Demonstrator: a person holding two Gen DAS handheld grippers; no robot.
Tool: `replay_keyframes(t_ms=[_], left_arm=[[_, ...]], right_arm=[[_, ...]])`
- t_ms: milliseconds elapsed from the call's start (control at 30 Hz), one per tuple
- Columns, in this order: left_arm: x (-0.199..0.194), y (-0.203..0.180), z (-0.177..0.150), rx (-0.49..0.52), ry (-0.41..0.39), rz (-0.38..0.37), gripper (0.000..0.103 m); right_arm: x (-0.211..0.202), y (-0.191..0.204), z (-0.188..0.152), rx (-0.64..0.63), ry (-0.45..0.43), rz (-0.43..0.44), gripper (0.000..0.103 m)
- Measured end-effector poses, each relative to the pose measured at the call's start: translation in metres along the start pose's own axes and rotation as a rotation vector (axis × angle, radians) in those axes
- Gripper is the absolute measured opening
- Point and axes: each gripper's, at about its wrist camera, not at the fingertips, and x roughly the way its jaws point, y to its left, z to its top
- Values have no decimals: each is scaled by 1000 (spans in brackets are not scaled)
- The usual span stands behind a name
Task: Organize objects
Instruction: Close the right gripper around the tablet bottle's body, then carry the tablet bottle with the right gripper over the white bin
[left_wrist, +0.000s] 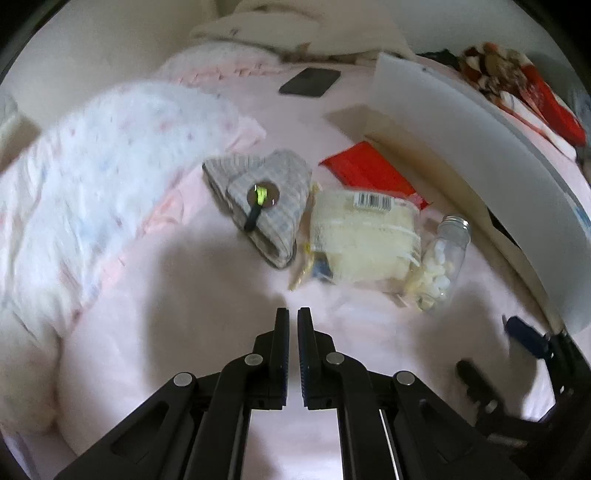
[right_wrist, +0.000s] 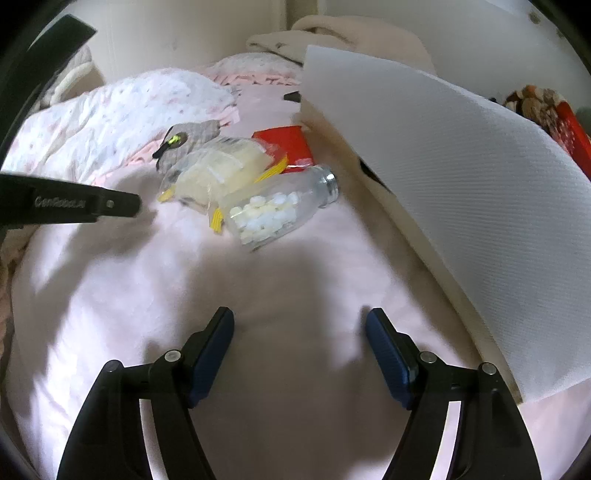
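Left gripper (left_wrist: 293, 314) is pinched together, empty; your pouch (left_wrist: 258, 199), packet (left_wrist: 364, 236) and bottle (left_wrist: 443, 258) lie clustered on the sheet (left_wrist: 147, 332). Right gripper (right_wrist: 299, 317) gapes empty short of the bottle (right_wrist: 280, 210); nothing looks sorted yet.

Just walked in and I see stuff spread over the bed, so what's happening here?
A person with a claw in each hand is sorting items on a pink bedsheet. Nothing is held yet: the left claw is shut and empty, the right claw is open. Ahead lie a clear bottle of white tablets on its side, a plastic packet touching it, a grey folded cloth and a red packet, beside a white box.
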Motion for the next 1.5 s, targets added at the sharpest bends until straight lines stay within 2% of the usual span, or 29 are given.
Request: replay_keyframes(t_ms=[33, 133, 233, 267, 333, 467, 567, 633, 700, 767, 833, 900, 1233, 1400, 1500], left_arm=[[-3, 0, 1, 3, -2, -16, 6], [-6, 2, 4, -11, 5, -61, 7], [-1, 7, 4, -28, 18, -69, 19], [1, 15, 7, -36, 23, -69, 19], [3, 24, 9, -68, 23, -90, 19], [1, 42, 11, -161, 0, -182, 19], [0, 50, 13, -201, -3, -229, 21], [0, 51, 13, -198, -12, -218, 24], [0, 50, 15, -187, -18, -199, 24], [1, 48, 15, -176, -22, -190, 24], [2, 47, 16, -165, -15, -189, 24], [3, 46, 16, -156, -7, -185, 24], [4, 46, 17, -154, -13, -168, 24], [6, 49, 16, -175, -5, -170, 24], [5, 47, 16, -179, -8, -180, 24]], right_arm=[[-5, -3, 1, 31, -12, 15, 67], [-22, -12, 10, 134, -90, 106, 67], [-35, -15, 28, 217, -153, 154, 67], [-36, -15, 34, 234, -160, 166, 67], [-29, -14, 49, 263, -133, 162, 67], [-5, -8, 69, 333, -29, 111, 67], [7, -10, 75, 456, 13, 121, 67], [15, -11, 78, 535, 25, 128, 67], [21, -12, 80, 570, 43, 93, 65], [31, -12, 80, 599, 83, 56, 58], [42, -14, 78, 632, 122, 54, 52], [53, -13, 77, 644, 155, 46, 50], [67, -4, 84, 565, 160, 14, 49], [48, -9, 67, 552, 134, 64, 47], [29, -1, 57, 496, 96, 53, 46]])
